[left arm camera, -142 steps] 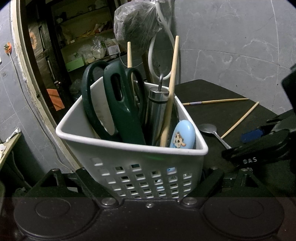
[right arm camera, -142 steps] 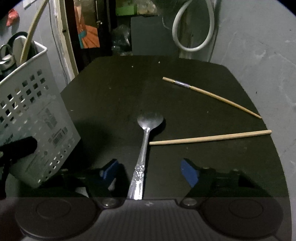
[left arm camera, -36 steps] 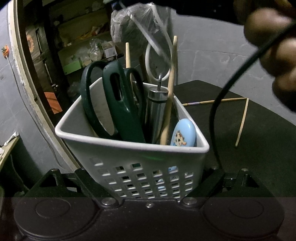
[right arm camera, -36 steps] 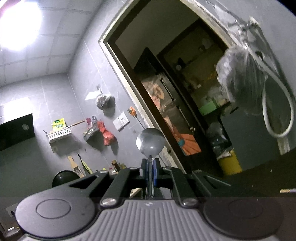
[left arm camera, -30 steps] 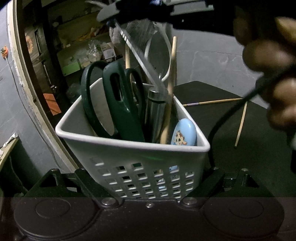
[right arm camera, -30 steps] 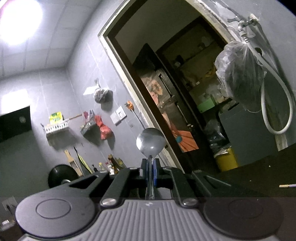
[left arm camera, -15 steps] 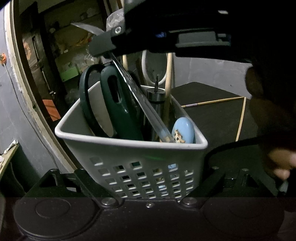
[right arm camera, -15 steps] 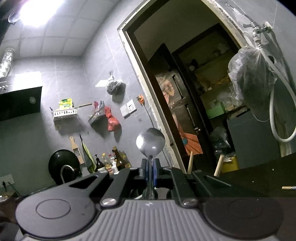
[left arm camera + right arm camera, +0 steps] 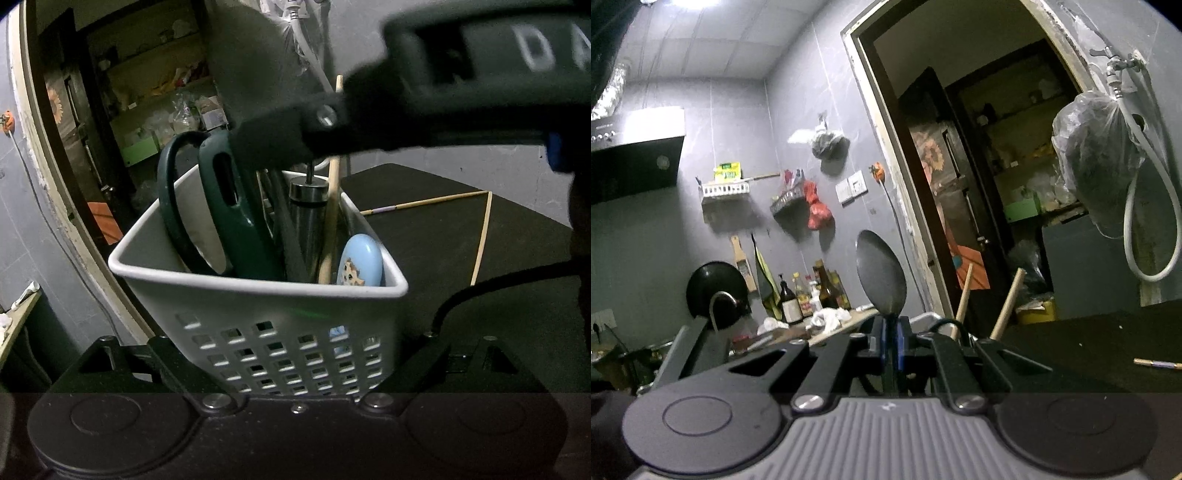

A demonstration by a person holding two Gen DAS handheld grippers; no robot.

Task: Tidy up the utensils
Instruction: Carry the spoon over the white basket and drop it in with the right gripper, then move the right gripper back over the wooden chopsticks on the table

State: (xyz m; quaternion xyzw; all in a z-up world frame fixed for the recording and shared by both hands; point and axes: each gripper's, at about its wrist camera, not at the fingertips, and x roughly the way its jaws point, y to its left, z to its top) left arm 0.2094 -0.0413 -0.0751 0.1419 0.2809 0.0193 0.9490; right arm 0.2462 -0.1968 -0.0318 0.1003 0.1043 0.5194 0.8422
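In the left wrist view a white perforated basket (image 9: 258,295) sits between the fingers of my left gripper (image 9: 299,349), which is shut on its sides. Inside stand green scissors (image 9: 229,214), a steel cylinder (image 9: 308,206), a wooden chopstick (image 9: 332,206) and a blue cartoon case (image 9: 360,262). My right gripper (image 9: 266,144) hangs dark and blurred just above the basket. It is shut on a metal spoon (image 9: 881,273), bowl upward. The spoon's handle (image 9: 291,243) reaches down into the basket beside the scissors.
Two loose chopsticks (image 9: 480,236) lie on the black table (image 9: 461,258) to the right of the basket. A person's hand and a black cable (image 9: 498,284) cross the right edge. A doorway, a hanging bag and a hose are behind.
The right gripper has come down over the basket with the spoon, and the handle now dips inside among the utensils. The basket and left gripper have stayed put.
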